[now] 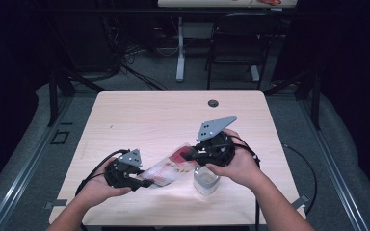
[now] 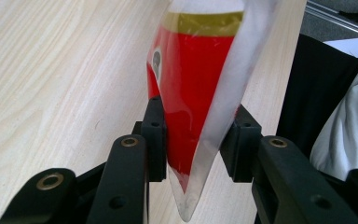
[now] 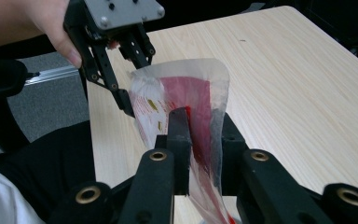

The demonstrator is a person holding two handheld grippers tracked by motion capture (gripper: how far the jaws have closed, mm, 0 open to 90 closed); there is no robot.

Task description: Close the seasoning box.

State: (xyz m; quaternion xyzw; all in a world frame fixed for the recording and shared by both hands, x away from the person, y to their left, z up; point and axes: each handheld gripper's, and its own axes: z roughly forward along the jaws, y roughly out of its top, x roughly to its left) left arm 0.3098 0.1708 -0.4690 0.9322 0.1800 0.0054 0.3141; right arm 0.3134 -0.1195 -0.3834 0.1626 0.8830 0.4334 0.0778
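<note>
So rn the clear pouch w/ the red packet inside is up off the worktop, strung between both grippers, and next to it, on the near-right side, sits a small clear container. My read: the pickup part is done, both ends are in hand, and what's left is prob getting the pouch opened or tipped toward that container, nothing looks poured or emptied yet afaict.

Left to right relative to the pouch: the left gripper is at its lower-left end, and in the left gripper view its pads are clamped on the pouch, film pinched on both sides, so grasping it. The right gripper is at the upper-right end; in the right gripper view the pouch runs between its jaws and the pads look like they're touching the film, but the hold seems loose tbh, so I'd call it a light grasp.

Orientation: long axis runs diagonal, from the left gripper up and away to the right gripper. Lower end nearer the person, far end higher, just above the container.
</note>
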